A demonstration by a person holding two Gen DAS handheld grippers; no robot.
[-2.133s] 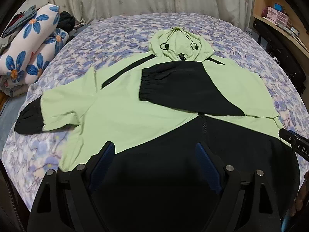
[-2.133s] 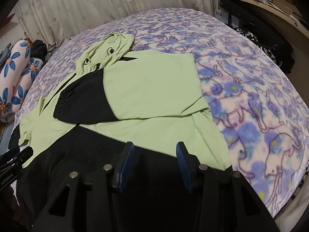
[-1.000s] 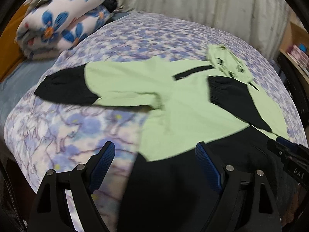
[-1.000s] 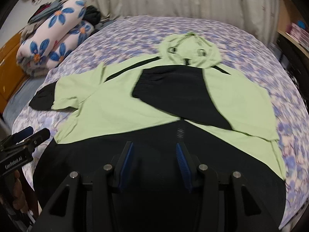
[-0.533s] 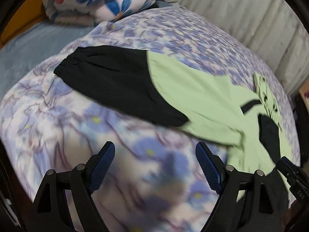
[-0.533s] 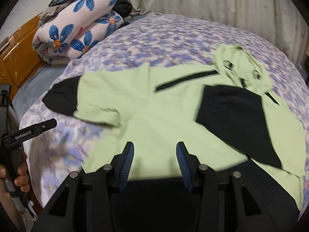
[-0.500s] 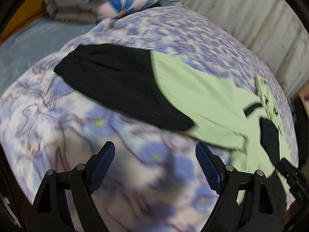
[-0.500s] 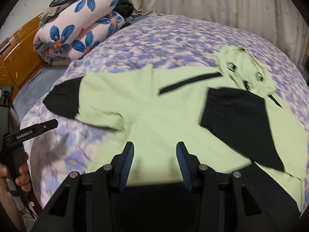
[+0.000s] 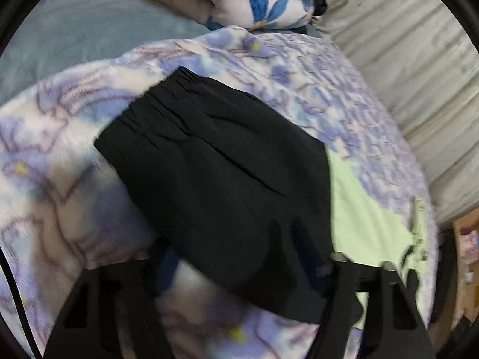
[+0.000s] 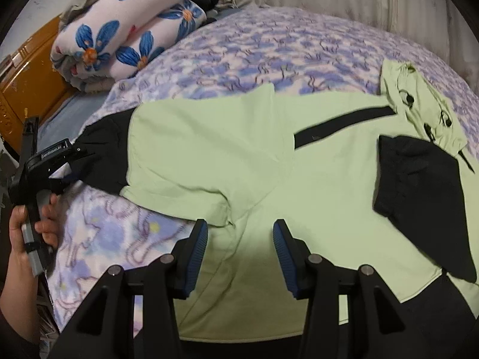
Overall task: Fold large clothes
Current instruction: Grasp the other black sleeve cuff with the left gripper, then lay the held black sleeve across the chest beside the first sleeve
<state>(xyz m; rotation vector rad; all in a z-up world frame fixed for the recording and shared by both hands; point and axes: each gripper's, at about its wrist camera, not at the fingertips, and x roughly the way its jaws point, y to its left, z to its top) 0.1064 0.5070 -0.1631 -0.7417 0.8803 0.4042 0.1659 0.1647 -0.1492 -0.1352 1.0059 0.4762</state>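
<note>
Bed (image 10: 299,48) with purple-flowered blanket carries the hooded jacket (image 10: 239,155), pale green with black panels, spread flat; hood (image 10: 419,101) toward the curtain, one black-ended sleeve (image 10: 419,197) folded across the chest. Rolled flowered quilt (image 10: 119,30) at the bed's far left corner. Other sleeve's black cuff (image 9: 209,164) lies out on the blanket at the left. Left tool (image 9: 239,257), held in a hand (image 10: 27,233), has jaws closing with the black cuff fabric between them; contact blurred. Right tool (image 10: 238,254) hovers over the green front, jaws apart, nothing gripped.
</note>
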